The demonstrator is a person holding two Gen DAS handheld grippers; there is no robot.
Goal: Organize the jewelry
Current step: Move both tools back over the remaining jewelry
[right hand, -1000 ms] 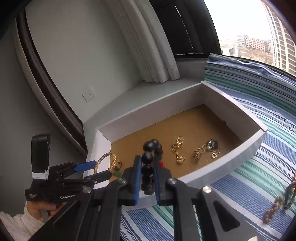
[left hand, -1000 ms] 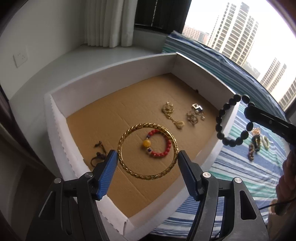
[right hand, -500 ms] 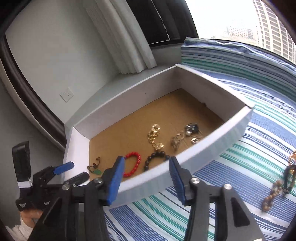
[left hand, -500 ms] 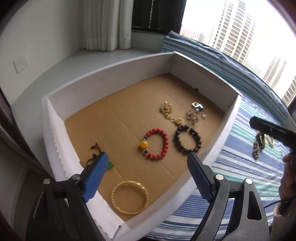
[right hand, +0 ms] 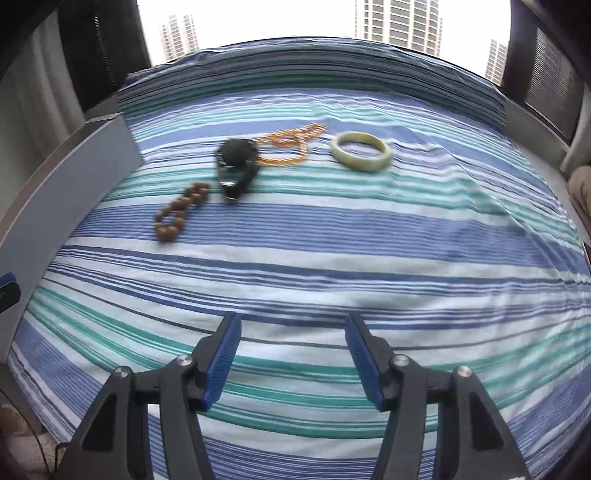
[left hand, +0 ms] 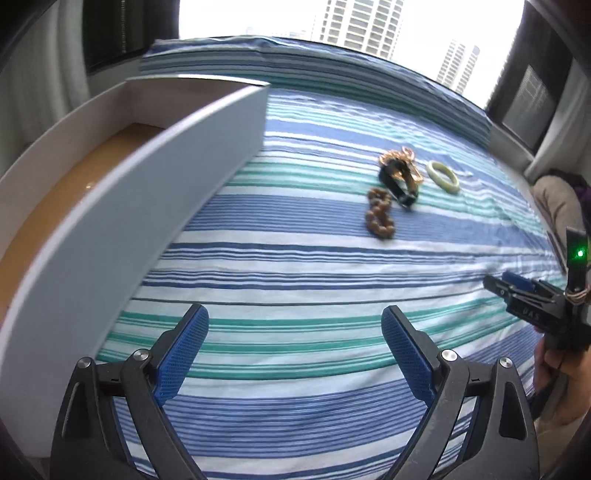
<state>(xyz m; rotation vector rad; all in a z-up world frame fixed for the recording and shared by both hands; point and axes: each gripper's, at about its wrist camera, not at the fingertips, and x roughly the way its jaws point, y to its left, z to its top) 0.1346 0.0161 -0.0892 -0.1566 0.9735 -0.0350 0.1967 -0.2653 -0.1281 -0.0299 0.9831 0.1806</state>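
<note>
- Left gripper (left hand: 294, 345): black frame, blue textured pads; jaws spread wide and opening further, nothing between them; poised over the striped cloth (left hand: 295, 266), pointing steeply down
- Right gripper (right hand: 292, 347): same build; jaws about half apart and opening, nothing between the pads, only cloth beneath; seen also at the right edge of the left wrist view, held in a person's hand (left hand: 557, 384), with a green light lit on its top
- Box (left hand: 147, 177): white-walled, brown cardboard floor; sits on the cloth at the left of both views; its contents are hidden behind the near wall, save a faint glint too blurred to name
- Brown bead bracelet (right hand: 179, 212): round wooden-looking beads, lying flat on the cloth in a loose folded loop; nearest of the loose pieces to the box, well ahead of both grippers
- Black strap item (right hand: 236, 168): dark band with a round dark body and a bright metal part, possibly a watch, cannot tell for certain; just beside the brown beads, on their far side
- Orange bead strand (right hand: 291, 144): fine amber-coloured beads in several loops, touching or partly under the black strap item
- Pale green bangle (right hand: 361, 150): solid ring, lying flat, apart from the strand, farthest right of the group
- Background: window with tower blocks (right hand: 397, 18), dark frames and pale curtains at the sides
</note>
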